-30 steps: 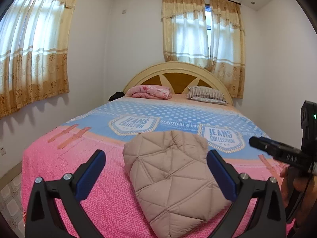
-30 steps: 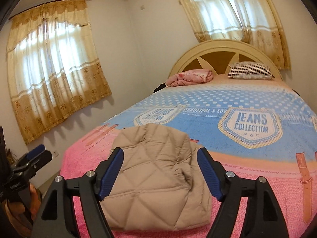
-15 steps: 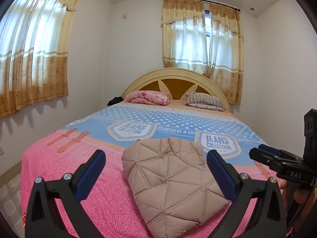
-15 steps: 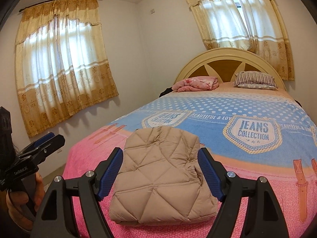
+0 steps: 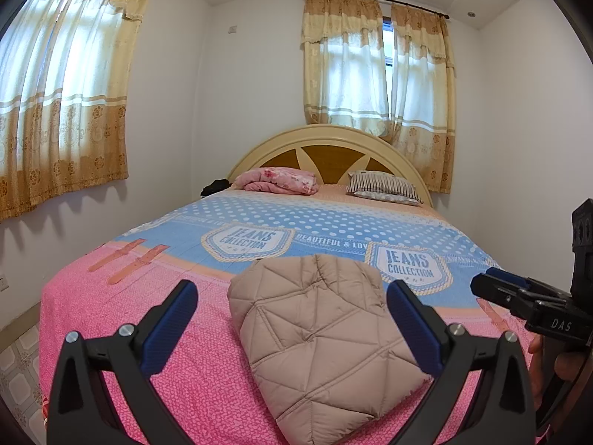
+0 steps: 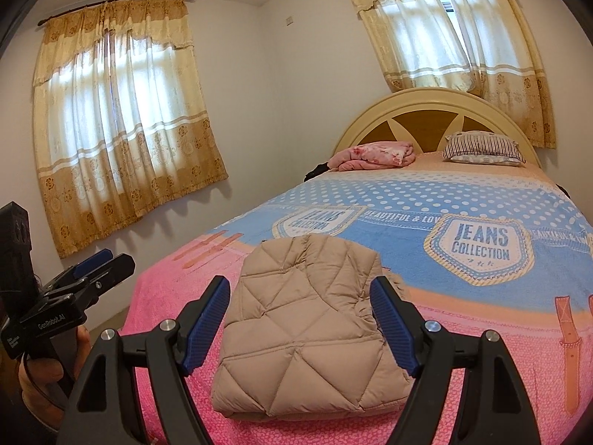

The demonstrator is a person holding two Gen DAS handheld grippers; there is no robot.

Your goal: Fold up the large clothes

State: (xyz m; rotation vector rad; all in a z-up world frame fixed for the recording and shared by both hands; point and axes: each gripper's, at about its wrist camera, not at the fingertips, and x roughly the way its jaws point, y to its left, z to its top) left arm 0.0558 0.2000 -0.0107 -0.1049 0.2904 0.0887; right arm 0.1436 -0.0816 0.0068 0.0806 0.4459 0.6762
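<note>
A beige quilted jacket [image 5: 318,333] [image 6: 304,326] lies folded into a compact bundle on the pink foot end of the bed [image 5: 111,333] [image 6: 500,333]. My left gripper [image 5: 291,285] hovers open short of the bundle and touches nothing. The right gripper [image 6: 299,282] is open as well, its blue pads [image 6: 207,319] held clear of the cloth. Each gripper shows in the other's view: the right one [image 5: 496,285] at the right edge, the left one [image 6: 107,259] at the left edge, each in a person's hand.
The pink and blue bedspread [image 5: 333,222] runs back to a curved headboard [image 5: 326,144]. A folded pink blanket [image 5: 278,180] and a striped pillow [image 5: 383,185] lie there. Curtained windows [image 6: 118,126] and white walls flank the bed. Tiled floor [image 5: 18,363] shows at the left.
My right gripper has drawn back from the jacket, so more of the bundle shows between its fingers. The left gripper has held still. Both stayed open.
</note>
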